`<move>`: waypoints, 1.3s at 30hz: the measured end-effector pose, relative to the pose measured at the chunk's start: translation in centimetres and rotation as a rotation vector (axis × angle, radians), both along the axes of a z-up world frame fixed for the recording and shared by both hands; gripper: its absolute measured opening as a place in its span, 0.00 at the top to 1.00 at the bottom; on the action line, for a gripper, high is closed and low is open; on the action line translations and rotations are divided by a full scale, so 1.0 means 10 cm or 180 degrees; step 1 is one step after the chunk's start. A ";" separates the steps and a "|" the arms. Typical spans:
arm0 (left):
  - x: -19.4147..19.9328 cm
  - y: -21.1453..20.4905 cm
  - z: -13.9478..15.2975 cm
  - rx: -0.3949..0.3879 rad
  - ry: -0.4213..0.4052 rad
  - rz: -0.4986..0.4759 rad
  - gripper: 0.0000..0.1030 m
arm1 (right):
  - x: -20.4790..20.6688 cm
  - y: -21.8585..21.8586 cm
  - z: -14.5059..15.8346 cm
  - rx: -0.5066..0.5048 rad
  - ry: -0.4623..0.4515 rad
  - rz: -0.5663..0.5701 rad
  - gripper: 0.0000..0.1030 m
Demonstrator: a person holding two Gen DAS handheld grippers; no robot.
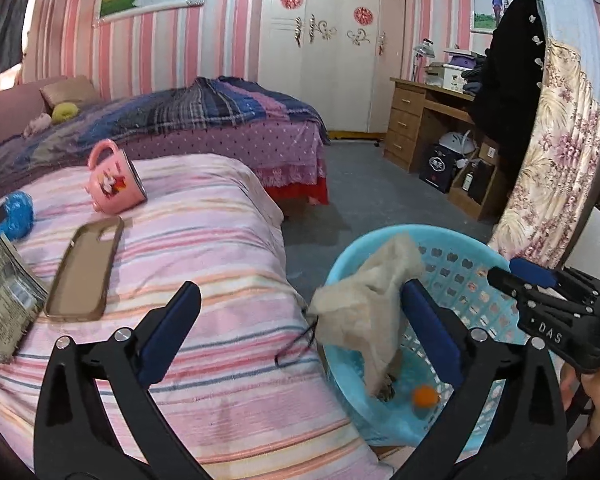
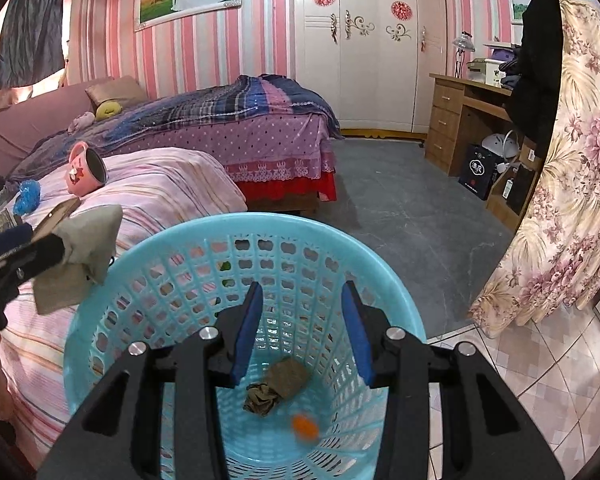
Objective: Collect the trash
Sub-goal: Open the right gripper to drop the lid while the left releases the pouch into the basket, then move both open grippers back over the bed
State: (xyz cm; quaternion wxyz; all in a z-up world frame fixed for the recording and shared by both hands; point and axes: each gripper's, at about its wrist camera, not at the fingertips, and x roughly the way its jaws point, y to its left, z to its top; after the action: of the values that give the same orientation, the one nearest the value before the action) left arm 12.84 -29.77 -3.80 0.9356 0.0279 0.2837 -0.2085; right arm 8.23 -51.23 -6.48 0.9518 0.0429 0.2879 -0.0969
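My left gripper (image 1: 300,320) is open wide over the edge of the pink striped bed (image 1: 204,240). A crumpled beige tissue (image 1: 364,300) hangs loose against its right finger, over the rim of the light-blue basket (image 1: 468,276). The tissue (image 2: 80,248) also shows in the right wrist view, beside the basket (image 2: 180,280). My right gripper (image 2: 302,328) points down into the basket with its jaws partly apart and nothing between the pads. Brown crumpled scraps (image 2: 276,384) and an orange bit (image 2: 304,426) lie on the basket bottom. A blue wad (image 1: 16,212) and a foil packet (image 1: 4,300) lie on the bed.
A phone case (image 1: 84,268) and a tipped pink mug (image 1: 114,180) rest on the striped bed. A second bed (image 1: 228,120) stands behind, with a white wardrobe (image 1: 332,48) and wooden desk (image 1: 420,120) beyond grey floor. A floral curtain (image 2: 560,180) hangs at right.
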 end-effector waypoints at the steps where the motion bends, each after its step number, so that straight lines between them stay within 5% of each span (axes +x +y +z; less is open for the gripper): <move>1: 0.00 0.02 -0.01 -0.0006 0.0023 -0.0037 0.05 | 0.00 0.00 0.00 0.0001 -0.0002 -0.0005 0.60; 8: -0.08 0.00 -0.04 0.0028 0.0043 -0.0145 0.05 | -0.01 -0.06 -0.01 0.0047 -0.0003 -0.0076 0.59; 12: -0.12 0.06 -0.02 -0.0012 0.0080 -0.0182 0.05 | -0.04 -0.06 0.01 0.0013 -0.0040 -0.0136 0.34; 23: -0.24 0.45 0.08 0.0075 -0.0064 0.0037 0.05 | -0.06 0.02 0.05 -0.0061 -0.0053 -0.0262 0.15; 39: -0.22 1.89 0.28 0.0326 -0.0237 0.0823 0.05 | 0.05 0.66 0.24 -0.0106 -0.0114 -0.0183 0.13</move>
State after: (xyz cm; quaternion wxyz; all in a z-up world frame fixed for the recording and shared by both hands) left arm 10.65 -10.88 -1.02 0.9618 0.0465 0.2603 -0.0703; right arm 8.76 -44.65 -4.06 0.9542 0.0370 0.2677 -0.1281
